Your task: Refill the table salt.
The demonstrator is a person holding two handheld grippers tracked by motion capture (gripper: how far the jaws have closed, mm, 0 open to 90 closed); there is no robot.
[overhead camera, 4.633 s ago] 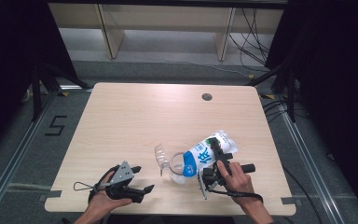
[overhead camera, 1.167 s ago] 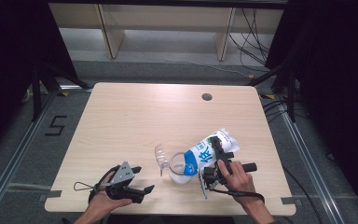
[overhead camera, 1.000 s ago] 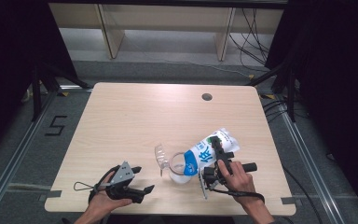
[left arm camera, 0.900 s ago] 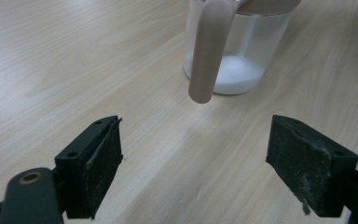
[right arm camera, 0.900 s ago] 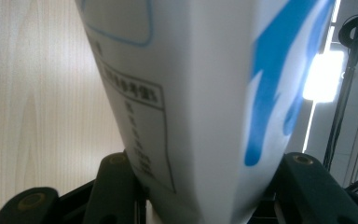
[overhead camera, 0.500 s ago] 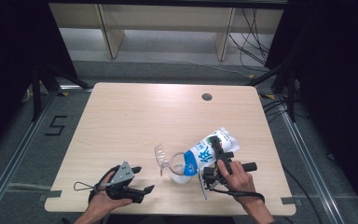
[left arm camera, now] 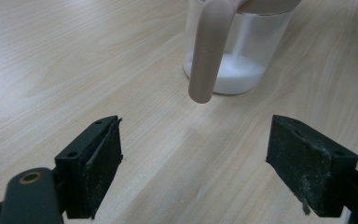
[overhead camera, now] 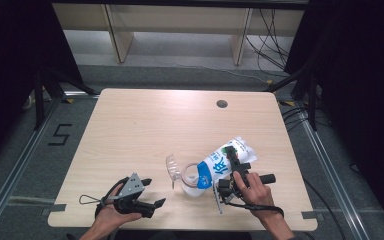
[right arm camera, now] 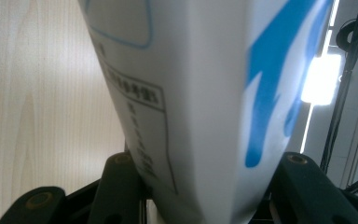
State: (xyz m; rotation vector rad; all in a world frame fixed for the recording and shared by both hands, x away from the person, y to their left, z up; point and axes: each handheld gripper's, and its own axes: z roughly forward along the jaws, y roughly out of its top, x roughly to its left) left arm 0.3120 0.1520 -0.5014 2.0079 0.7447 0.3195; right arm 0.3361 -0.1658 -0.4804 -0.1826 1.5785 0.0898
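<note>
A white and blue pouch (overhead camera: 223, 161) is held tilted, its lower end over a clear jug (overhead camera: 192, 183) with a white fill at its bottom. My right gripper (overhead camera: 234, 164) is shut on the pouch. In the right gripper view the pouch (right arm camera: 191, 93) sits squeezed between the two black jaws of that gripper (right arm camera: 205, 186). My left gripper (overhead camera: 153, 191) rests open near the table's front left edge, apart from the jug. Seen along the open left gripper (left arm camera: 200, 172), the jug (left arm camera: 242, 56) and its pale handle (left arm camera: 209, 51) stand a short way ahead, with nothing between the jaws.
The light wooden table (overhead camera: 145, 125) has a small round hole (overhead camera: 222, 104) near its far right. Wooden shelving (overhead camera: 180, 25) stands beyond the far edge, with cables (overhead camera: 270, 45) on the floor at the right.
</note>
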